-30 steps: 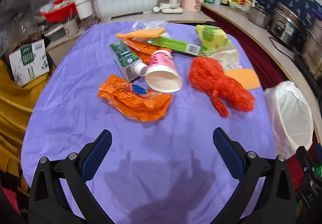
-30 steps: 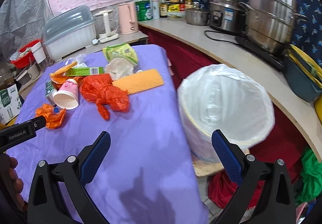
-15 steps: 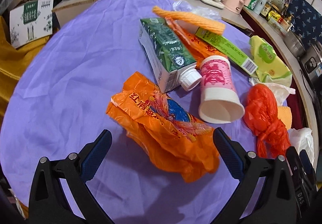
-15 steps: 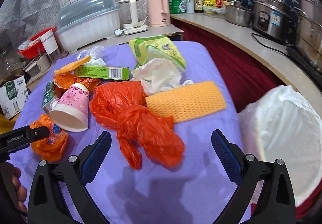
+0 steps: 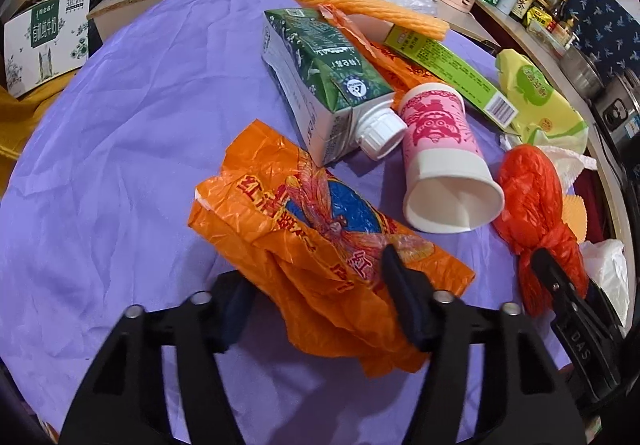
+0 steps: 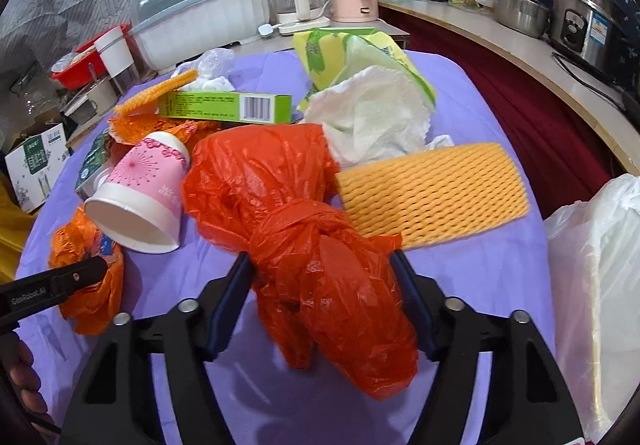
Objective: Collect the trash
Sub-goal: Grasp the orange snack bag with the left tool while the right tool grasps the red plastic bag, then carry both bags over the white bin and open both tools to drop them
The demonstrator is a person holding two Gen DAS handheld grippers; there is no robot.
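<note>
Trash lies on a purple-covered table [image 5: 120,133]. A crumpled orange wrapper bag [image 5: 304,221] sits between the fingers of my left gripper [image 5: 316,293]; the jaws are closing and both pads touch its bunched folds. A knotted red plastic bag [image 6: 280,181] lies between the fingers of my right gripper [image 6: 324,277], whose jaws are also closing with the pads against its sides. In the left wrist view that red bag [image 5: 528,189] lies at the right, with a finger of the right gripper on its lower end.
A pink paper cup [image 5: 440,149], green milk carton [image 5: 320,77], green box [image 5: 444,65], yellow foam net [image 6: 432,189], white tissue [image 6: 372,117] and yellow-green pack [image 6: 340,49] lie behind. A white-lined bin [image 6: 600,265] stands off the table's right edge. Kitchenware fills the counter beyond.
Both grippers came down and forward onto the trash. The left jaws narrowed around the orange wrapper bag, the right jaws around the red bag; earlier both stood wide open above the cloth.
</note>
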